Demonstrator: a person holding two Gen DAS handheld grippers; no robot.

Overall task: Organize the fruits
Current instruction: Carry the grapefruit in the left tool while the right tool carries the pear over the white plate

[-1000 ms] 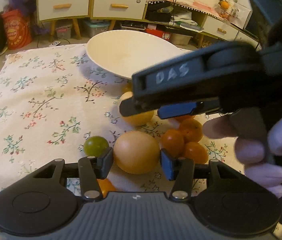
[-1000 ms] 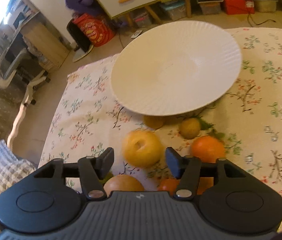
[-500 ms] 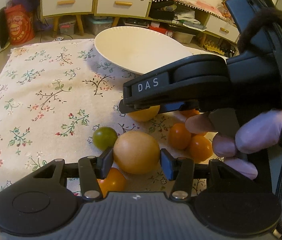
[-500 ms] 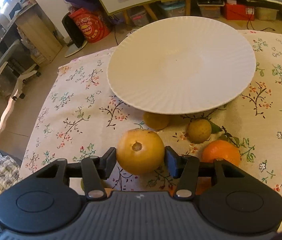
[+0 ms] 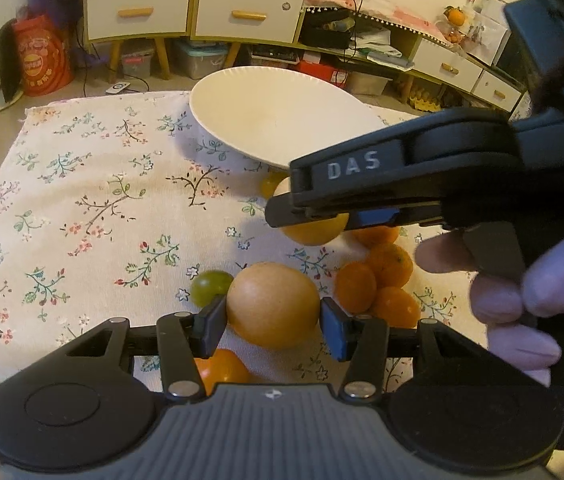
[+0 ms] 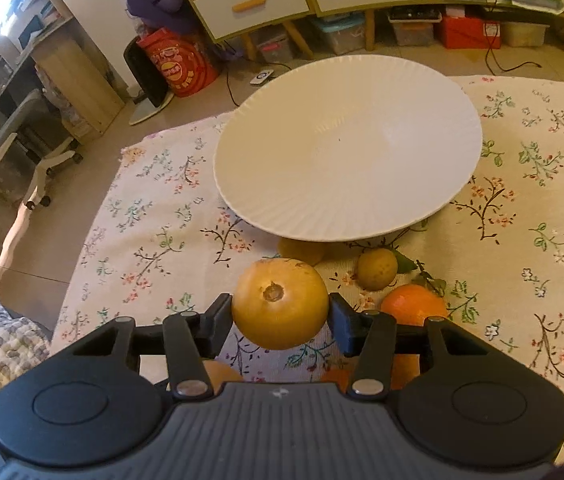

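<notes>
My left gripper (image 5: 273, 322) is closed on a tan round fruit (image 5: 273, 305) low over the flowered cloth (image 5: 81, 208), the same as one second ago. My right gripper (image 6: 279, 322) now clamps a yellow pear (image 6: 280, 304) and holds it above the cloth; before, the pear lay loose between wider fingers. Small oranges (image 5: 378, 284) and a green grape (image 5: 210, 287) lie near. Beyond them, the white plate (image 6: 346, 216) holds nothing.

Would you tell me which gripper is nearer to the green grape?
Left. The left gripper has the green grape just beside its finger; the right gripper is farther off, near the white plate.
</notes>
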